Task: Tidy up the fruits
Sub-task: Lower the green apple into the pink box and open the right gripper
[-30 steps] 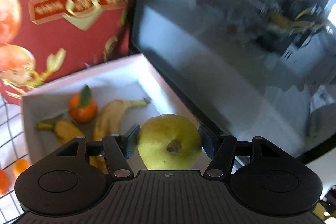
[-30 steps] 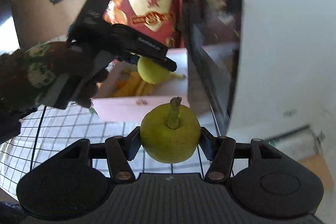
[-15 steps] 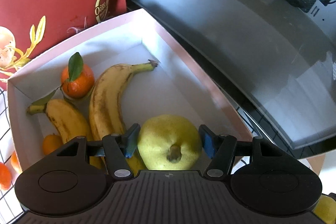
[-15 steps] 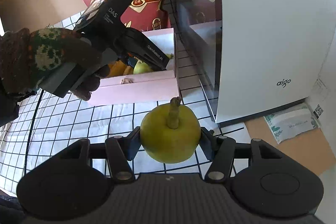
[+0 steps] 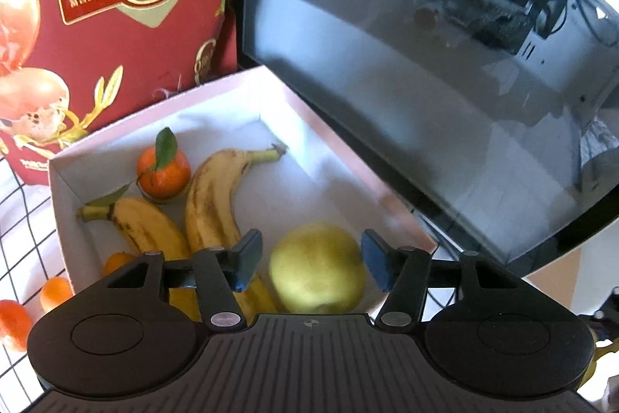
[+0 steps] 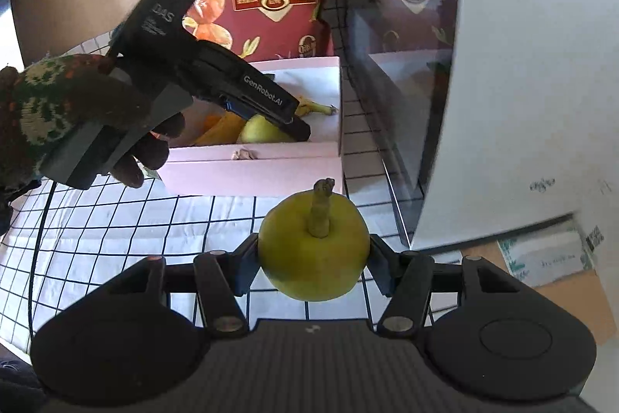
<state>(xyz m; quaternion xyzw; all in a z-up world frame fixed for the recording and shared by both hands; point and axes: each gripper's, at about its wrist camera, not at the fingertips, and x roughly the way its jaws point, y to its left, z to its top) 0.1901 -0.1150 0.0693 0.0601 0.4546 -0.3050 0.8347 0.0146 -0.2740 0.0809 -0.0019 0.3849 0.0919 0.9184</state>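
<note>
Pear [image 5: 317, 268] loose between closing left jaws; second pear [image 6: 313, 250] in right jaws' grip.

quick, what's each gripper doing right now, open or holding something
Left gripper: jaws closing but off the round yellow-green pear lying in the pink box.
Right gripper: shut on a stemmed yellow-green pear.

Small orange fruit [image 5: 116, 261] half hidden behind left gripper body, red snack bag [image 5: 108, 6] cropped at frame top

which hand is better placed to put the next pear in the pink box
Right: the right gripper holds a pear just outside the pink box. The left gripper, closing, has nothing gripped.
</note>
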